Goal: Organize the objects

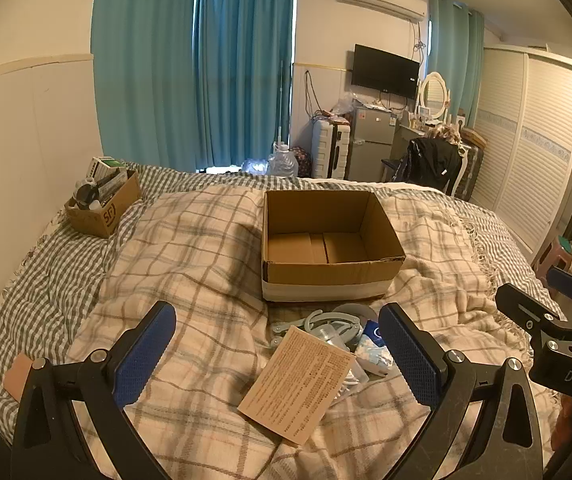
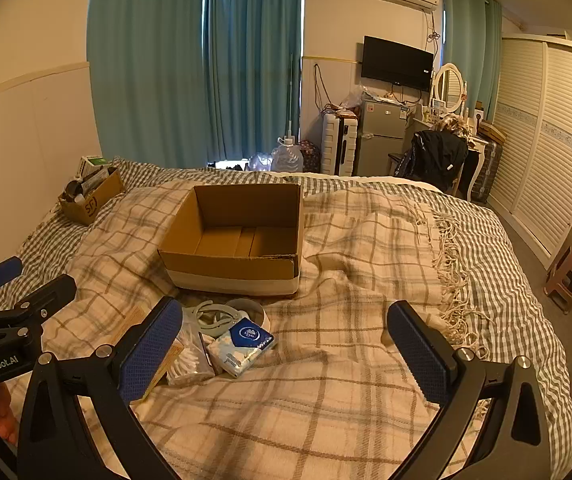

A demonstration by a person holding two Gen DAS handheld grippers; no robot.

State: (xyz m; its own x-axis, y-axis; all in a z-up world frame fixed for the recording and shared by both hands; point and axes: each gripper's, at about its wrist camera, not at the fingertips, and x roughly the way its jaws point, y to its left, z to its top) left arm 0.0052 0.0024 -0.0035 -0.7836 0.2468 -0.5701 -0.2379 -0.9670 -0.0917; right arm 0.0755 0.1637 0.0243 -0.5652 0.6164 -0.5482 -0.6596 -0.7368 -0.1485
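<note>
An empty open cardboard box (image 1: 328,240) (image 2: 238,236) sits on the plaid blanket in the middle of the bed. In front of it lies a small pile: a tan printed packet (image 1: 298,384), grey plastic rings (image 1: 332,320) (image 2: 214,314), a blue-and-white tissue pack (image 2: 242,344) (image 1: 374,350) and a bag of cotton swabs (image 2: 188,360). My left gripper (image 1: 278,356) is open and empty, just above the pile. My right gripper (image 2: 286,348) is open and empty, to the right of the pile; its left finger (image 2: 150,354) overlaps the swabs.
A smaller cardboard box (image 1: 104,204) (image 2: 90,198) full of items stands at the bed's far left by the wall. The blanket's fringe (image 2: 452,276) lies to the right. A stool (image 2: 570,276), wardrobe, fridge and chair stand beyond the bed.
</note>
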